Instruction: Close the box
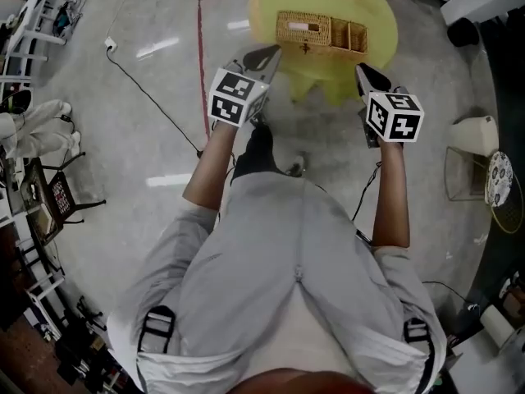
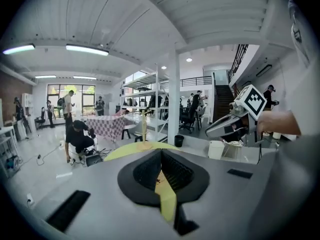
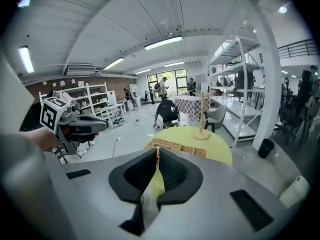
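A wicker box (image 1: 321,33) sits on the round yellow table (image 1: 377,11) at the top of the head view. Its left part looks covered and its right part shows open compartments. My left gripper (image 1: 275,52) hangs in the air short of the table's near left edge, and my right gripper (image 1: 359,68) hangs short of the near right edge. Neither touches the box. In the left gripper view the gripper (image 2: 161,151) has its jaws together and empty. In the right gripper view the gripper (image 3: 157,148) points at the box (image 3: 175,146), jaws almost touching with nothing between them.
A wooden stand (image 3: 202,119) is on the table's far side. A red tape line (image 1: 201,56) and a cable (image 1: 148,89) run across the floor at the left. A white bin (image 1: 474,134) and a wire basket (image 1: 466,175) stand at the right. A person (image 3: 167,114) crouches beyond the table.
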The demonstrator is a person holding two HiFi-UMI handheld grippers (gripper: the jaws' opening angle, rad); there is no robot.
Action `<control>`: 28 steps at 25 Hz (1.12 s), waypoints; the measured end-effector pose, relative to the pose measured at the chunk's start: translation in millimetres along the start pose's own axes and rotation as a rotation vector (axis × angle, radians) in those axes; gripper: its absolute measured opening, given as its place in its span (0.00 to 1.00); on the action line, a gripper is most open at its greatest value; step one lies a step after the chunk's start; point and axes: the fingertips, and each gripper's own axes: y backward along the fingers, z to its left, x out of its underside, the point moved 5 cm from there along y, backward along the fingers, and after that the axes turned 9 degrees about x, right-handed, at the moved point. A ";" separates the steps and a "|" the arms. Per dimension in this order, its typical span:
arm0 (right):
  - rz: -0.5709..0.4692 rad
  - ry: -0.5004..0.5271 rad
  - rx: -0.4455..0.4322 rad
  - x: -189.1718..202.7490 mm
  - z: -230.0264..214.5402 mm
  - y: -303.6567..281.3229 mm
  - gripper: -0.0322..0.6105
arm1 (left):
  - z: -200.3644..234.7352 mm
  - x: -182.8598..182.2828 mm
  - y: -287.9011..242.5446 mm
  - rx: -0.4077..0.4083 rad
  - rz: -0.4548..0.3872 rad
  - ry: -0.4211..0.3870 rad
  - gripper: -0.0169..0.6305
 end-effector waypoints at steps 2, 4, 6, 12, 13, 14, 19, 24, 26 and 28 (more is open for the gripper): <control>-0.050 0.022 0.011 -11.5 4.8 26.7 0.10 | -15.5 -10.2 13.4 -0.009 -0.021 -0.020 0.07; -0.096 0.044 0.015 -23.4 9.8 48.8 0.09 | -28.4 -22.2 23.8 -0.019 -0.043 -0.057 0.07; -0.145 0.066 0.025 -37.0 12.6 66.3 0.09 | -35.7 -33.1 30.1 -0.030 -0.053 -0.098 0.07; -0.256 0.137 0.068 -75.0 17.7 91.4 0.09 | -39.1 -65.5 41.9 -0.040 -0.105 -0.170 0.07; -0.264 0.144 0.073 -79.5 18.6 91.6 0.09 | -38.4 -70.4 42.9 -0.037 -0.113 -0.180 0.07; -0.269 0.151 0.076 -82.9 20.3 91.2 0.09 | -37.4 -74.4 44.1 -0.034 -0.119 -0.188 0.07; -0.272 0.172 0.080 -93.1 24.3 83.9 0.09 | -27.9 -85.3 41.8 -0.029 -0.138 -0.207 0.07; -0.268 0.189 0.086 -95.9 29.1 79.5 0.09 | -25.1 -86.2 40.7 -0.023 -0.135 -0.225 0.07; -0.275 0.190 0.088 -98.8 30.3 79.2 0.09 | -23.8 -88.5 40.8 -0.021 -0.135 -0.232 0.07; -0.277 0.196 0.090 -101.4 31.5 77.9 0.09 | -22.2 -91.2 41.2 -0.019 -0.138 -0.238 0.07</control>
